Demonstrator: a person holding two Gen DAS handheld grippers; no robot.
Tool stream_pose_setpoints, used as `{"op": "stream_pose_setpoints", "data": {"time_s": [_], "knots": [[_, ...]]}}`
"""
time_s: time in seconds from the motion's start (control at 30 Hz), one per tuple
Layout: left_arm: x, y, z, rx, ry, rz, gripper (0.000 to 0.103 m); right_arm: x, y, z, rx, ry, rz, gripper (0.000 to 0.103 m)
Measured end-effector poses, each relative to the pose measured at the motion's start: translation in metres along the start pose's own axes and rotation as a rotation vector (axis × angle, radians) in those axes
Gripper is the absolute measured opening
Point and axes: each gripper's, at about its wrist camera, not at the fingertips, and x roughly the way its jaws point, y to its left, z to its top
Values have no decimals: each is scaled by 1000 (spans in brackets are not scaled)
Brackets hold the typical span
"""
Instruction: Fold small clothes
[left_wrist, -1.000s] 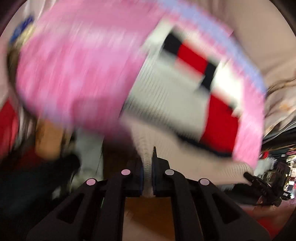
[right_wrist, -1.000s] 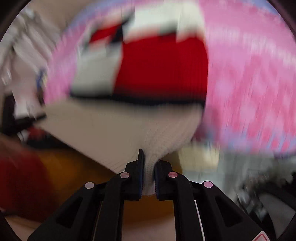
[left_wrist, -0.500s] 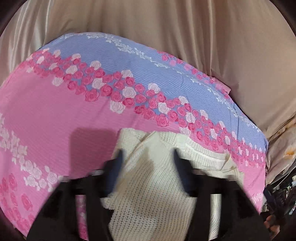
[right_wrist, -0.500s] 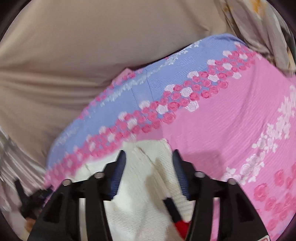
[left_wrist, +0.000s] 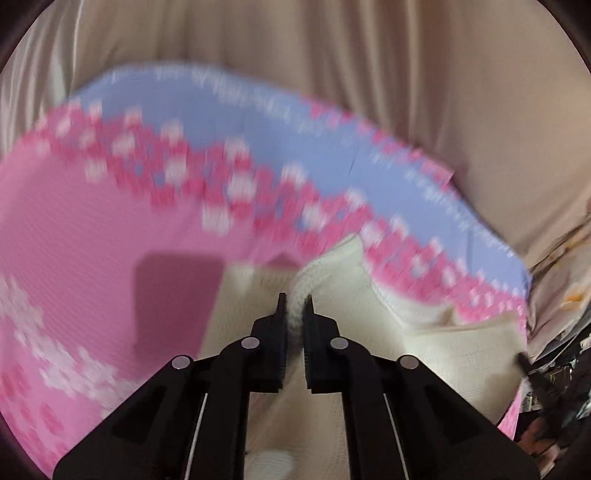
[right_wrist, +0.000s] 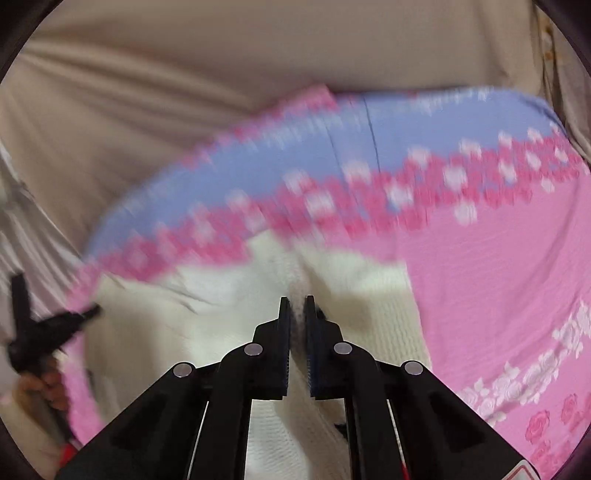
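We have the cream knitted sweater (left_wrist: 332, 295) pinched in both tools, and it lies on the pink and blue floral bedsheet (left_wrist: 92, 236), which serves as our folding surface. The left gripper (left_wrist: 294, 301) is nearly closed, its jaws squeezing a rolled ridge of knit that rises toward twelve o'clock from the tips. The right gripper (right_wrist: 296, 302) is likewise almost closed on a pucker of the same garment (right_wrist: 229, 332); the cloth between its jaws is blurred, so we judge the grip from how the knit gathers there.

We hold two points at once, we think, so that the edge between them stays level and the layer carries as one sheet instead of bunching. The sweater spreads away to four o'clock in the left view and to nine o'clock in the right view, where the other gripper shows dark at the frame edge.

Behind the sheet, from ten to two o'clock, hangs a beige curtain (right_wrist: 184, 74). Both views are smeared by motion, so which part of the sweater we grip cannot be told.
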Motion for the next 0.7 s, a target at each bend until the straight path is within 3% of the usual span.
{"op": "stream_pose_setpoints", "data": {"time_s": [0.07,0.13,0.17,0.2,0.23,0.33,0.4,0.43,0.5,0.57,0.6,0.7], "knots": [[9,3,6,8,3,33,6,1,-18,5,25,-34,-58,7],[41,14,5,1,57,48,6,50,-58,-1,44,119,-199,7],[58,17,2,-8,97,71,6,64,-70,-6,80,179,-219,6],[75,17,-5,-9,145,96,6,70,-75,-7,130,201,-194,6],[78,13,-8,2,143,104,6,65,-68,-3,131,170,-148,6],[80,3,-14,52,116,143,6,56,-43,1,20,97,-151,6],[92,12,-16,8,145,155,6,88,-66,-8,41,202,-238,6],[95,17,-15,-21,149,151,6,100,-79,-16,86,254,-242,6],[90,19,-12,-45,149,132,7,89,-81,-14,139,232,-217,8],[72,15,-10,-31,134,110,10,61,-67,-11,117,158,-253,11],[62,12,-10,-27,124,118,10,37,-51,-14,81,99,-270,19],[21,-7,-27,22,82,101,8,14,-14,-31,-38,113,-173,19]]}}
